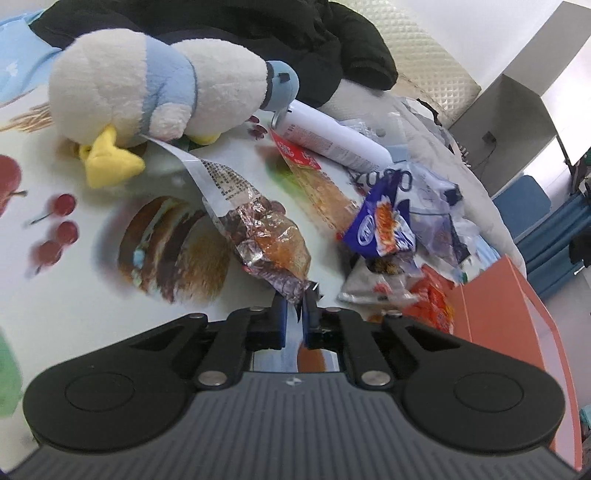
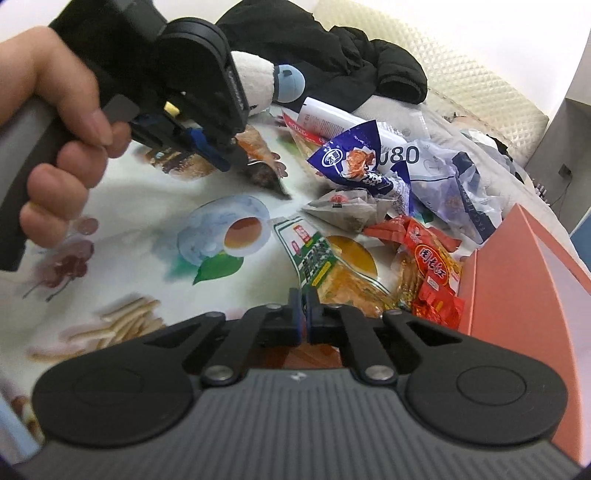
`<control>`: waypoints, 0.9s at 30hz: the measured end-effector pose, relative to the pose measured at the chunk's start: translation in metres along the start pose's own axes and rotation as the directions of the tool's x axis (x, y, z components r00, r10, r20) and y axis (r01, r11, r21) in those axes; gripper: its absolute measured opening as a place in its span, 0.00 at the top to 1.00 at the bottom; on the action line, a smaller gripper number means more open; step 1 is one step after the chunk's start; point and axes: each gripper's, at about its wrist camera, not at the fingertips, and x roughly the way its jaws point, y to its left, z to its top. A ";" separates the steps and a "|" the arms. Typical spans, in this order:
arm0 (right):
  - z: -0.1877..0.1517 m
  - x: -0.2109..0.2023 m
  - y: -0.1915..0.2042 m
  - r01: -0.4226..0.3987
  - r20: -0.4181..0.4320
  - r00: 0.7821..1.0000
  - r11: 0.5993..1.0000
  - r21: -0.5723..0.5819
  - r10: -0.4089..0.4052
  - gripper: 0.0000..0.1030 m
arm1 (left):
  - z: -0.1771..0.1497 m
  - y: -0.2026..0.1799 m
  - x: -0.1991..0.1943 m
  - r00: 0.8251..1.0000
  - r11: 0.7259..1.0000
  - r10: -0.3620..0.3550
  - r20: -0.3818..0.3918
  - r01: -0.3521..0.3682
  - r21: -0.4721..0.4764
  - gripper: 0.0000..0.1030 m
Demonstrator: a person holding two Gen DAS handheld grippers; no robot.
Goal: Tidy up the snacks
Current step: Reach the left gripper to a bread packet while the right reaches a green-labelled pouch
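A crinkled silver-brown foil snack packet (image 1: pixel 266 236) lies on the printed tablecloth (image 1: pixel 92 258). My left gripper (image 1: pixel 295 310) is shut on the packet's near corner. The right wrist view shows the same left gripper (image 2: pixel 247 162), held by a hand (image 2: pixel 62 110), pinching the foil packet (image 2: pixel 269 181). My right gripper (image 2: pixel 304 306) is shut on the near edge of a green-and-white snack packet (image 2: pixel 314 254) with an orange filling. Both packets rest on the cloth.
A pile of snacks lies to the right: a blue packet (image 2: pixel 354 162), red packets (image 2: pixel 432 266), clear plastic bags (image 2: pixel 454 192) and a white tube (image 1: pixel 332 136). A salmon-coloured box (image 2: pixel 517 295) stands at the right edge. A plush duck (image 1: pixel 147 92) and a black jacket (image 1: pixel 258 26) lie behind.
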 end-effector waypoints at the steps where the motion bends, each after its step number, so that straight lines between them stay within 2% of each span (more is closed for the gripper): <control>1: -0.001 -0.004 0.000 -0.001 0.000 1.000 1.000 0.002 0.001 0.96 | -0.003 0.001 -0.006 1.000 1.000 -0.005 -0.002 0.005 -0.002 0.94; 8: -0.010 -0.044 0.002 -0.022 0.012 1.000 0.998 0.052 0.021 0.96 | -0.033 0.002 -0.052 1.000 1.000 -0.017 -0.019 0.017 -0.006 0.96; 17: -0.025 -0.090 0.012 -0.054 0.023 0.998 0.997 0.056 0.053 0.96 | -0.072 0.010 -0.105 0.999 0.999 -0.027 -0.044 0.026 -0.026 0.96; 27: -0.043 -0.125 0.027 -0.100 -0.018 0.995 0.994 0.053 0.101 0.96 | -0.107 0.020 -0.154 0.996 0.999 -0.039 -0.086 0.038 -0.020 0.96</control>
